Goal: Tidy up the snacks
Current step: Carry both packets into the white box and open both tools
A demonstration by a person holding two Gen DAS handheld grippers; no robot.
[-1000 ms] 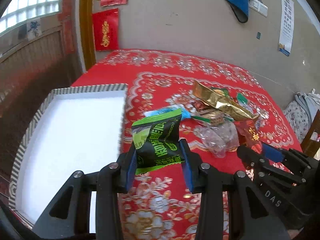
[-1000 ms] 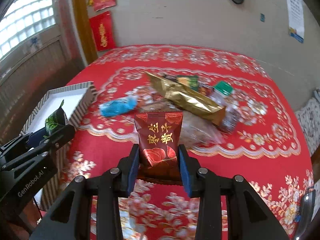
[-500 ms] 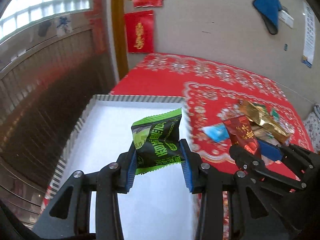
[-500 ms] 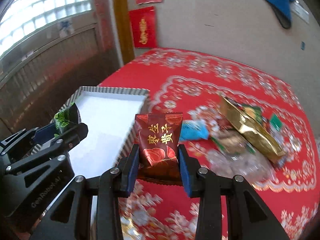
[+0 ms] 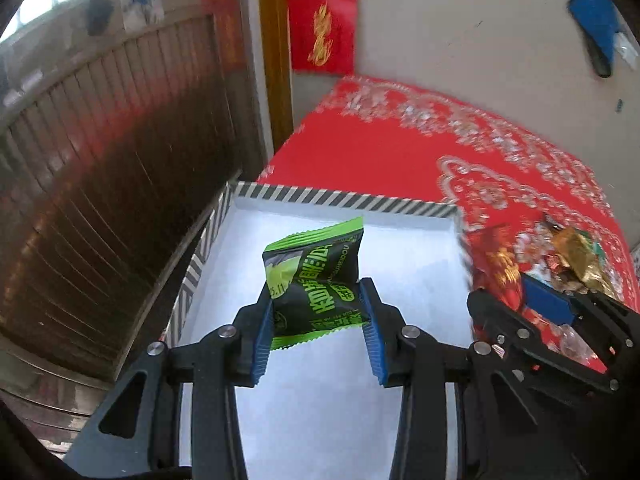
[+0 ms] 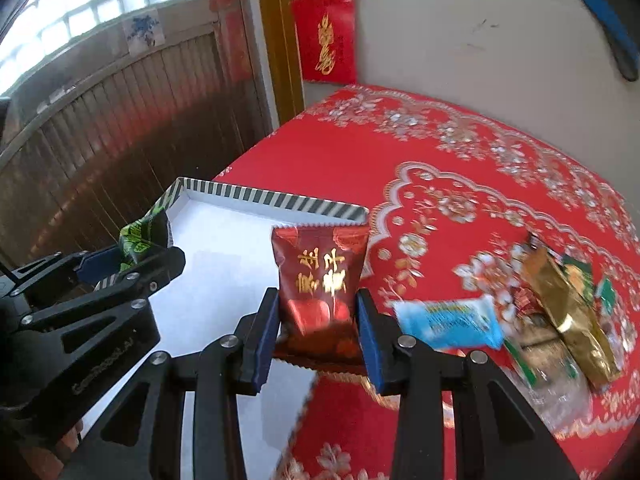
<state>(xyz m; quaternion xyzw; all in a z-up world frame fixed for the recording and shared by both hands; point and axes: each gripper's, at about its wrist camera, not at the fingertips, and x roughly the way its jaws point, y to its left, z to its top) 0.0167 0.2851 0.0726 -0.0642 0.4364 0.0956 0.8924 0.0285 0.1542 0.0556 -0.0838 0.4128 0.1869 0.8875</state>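
My left gripper (image 5: 318, 312) is shut on a green and black snack packet (image 5: 316, 272) and holds it above the white inside of a box with a striped rim (image 5: 344, 197). My right gripper (image 6: 318, 320) is shut on a dark red snack packet with gold characters (image 6: 320, 280), held over the box's right edge (image 6: 280, 199). In the left wrist view the right gripper (image 5: 532, 300) shows at the right with the red packet (image 5: 498, 264). In the right wrist view the left gripper (image 6: 132, 256) shows at the left with the green packet (image 6: 142, 236).
A pile of snacks lies on the red patterned tablecloth (image 6: 460, 168) to the right: a blue packet (image 6: 448, 322), a gold bag (image 6: 560, 304) and clear wrappers (image 6: 560, 396). A wooden slatted wall (image 5: 100, 168) stands left of the box. A grey wall (image 5: 460, 40) is behind the table.
Both grippers have moved left with their packets, from over the tablecloth by the snack pile to over the white box. Both stay shut.
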